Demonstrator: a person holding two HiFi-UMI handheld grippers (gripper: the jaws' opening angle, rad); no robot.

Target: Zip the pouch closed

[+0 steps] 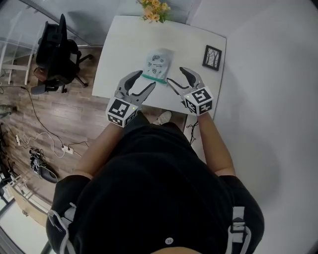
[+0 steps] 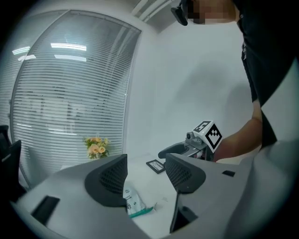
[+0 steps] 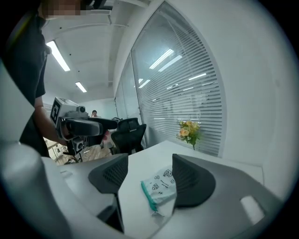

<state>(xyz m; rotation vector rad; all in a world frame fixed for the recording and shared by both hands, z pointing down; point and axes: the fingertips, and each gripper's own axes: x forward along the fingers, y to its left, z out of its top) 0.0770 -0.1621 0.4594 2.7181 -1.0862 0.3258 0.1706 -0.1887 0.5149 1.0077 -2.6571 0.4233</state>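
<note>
On the white desk (image 1: 119, 54), near the front edge, lies the pouch (image 1: 158, 64): flat, soft, crinkly, pale with small dark prints and a green zip strip (image 1: 154, 78) along the near side. Prints too small to read; zip pull not made out. Left tool (image 1: 144, 82) and right tool (image 1: 175, 77) hang just short of it, each with jaws apart, ribbed dark pads, nothing between. Each tool's own view has one jaw covering part of the pouch. Black picture frame (image 1: 212, 57) at the right corner. Flowers (image 1: 154, 10) cut off at top. Black office chair (image 1: 59, 54) on the wood floor.
</note>
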